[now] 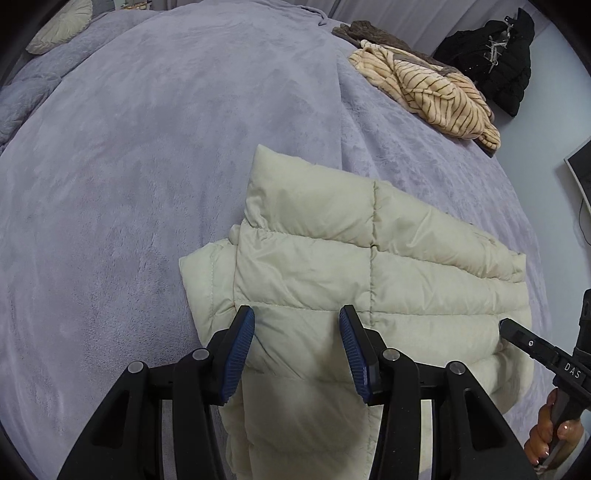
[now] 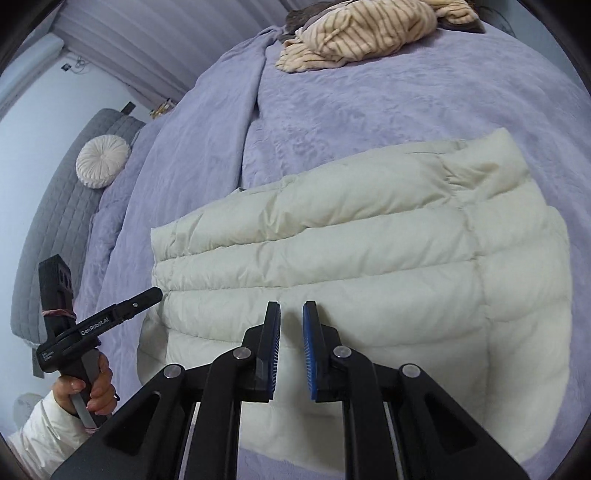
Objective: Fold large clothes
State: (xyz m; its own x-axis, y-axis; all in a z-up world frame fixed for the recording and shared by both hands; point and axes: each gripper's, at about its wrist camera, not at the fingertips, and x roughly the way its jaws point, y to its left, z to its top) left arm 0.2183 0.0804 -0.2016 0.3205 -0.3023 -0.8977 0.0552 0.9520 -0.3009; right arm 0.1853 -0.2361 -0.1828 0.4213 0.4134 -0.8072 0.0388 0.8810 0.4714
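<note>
A: Left wrist view first: what do your jaws look like?

B: Your left gripper (image 1: 297,354) hangs over the near part of the cream puffer jacket (image 1: 332,266) with its jaws apart. The blue pads (image 1: 240,354) stand clear on either side of a quilted panel and pinch nothing.

A: And the other one?

B: Your right gripper (image 2: 291,350) shows a narrow gap between its jaws, nearly closed, with no fabric caught in it. It is poised above the jacket's quilted rows. In the left wrist view it comes in at the right edge, its tip just at the jacket's side, with your hand (image 1: 550,432) on the handle.

A: Where does the jacket lie?

B: It lies folded on the lavender bed cover (image 1: 147,166), collar pointing away from you, one padded layer lapped over another.

A: Anything beyond it?

B: Farther along the bed you have a crumpled striped beige garment (image 1: 428,92) on top of a brown one (image 1: 369,33). A black puffer coat (image 1: 495,62) hangs past the bed's edge, and a round pleated cushion (image 2: 102,160) sits by the grey headboard (image 2: 51,206).
</note>
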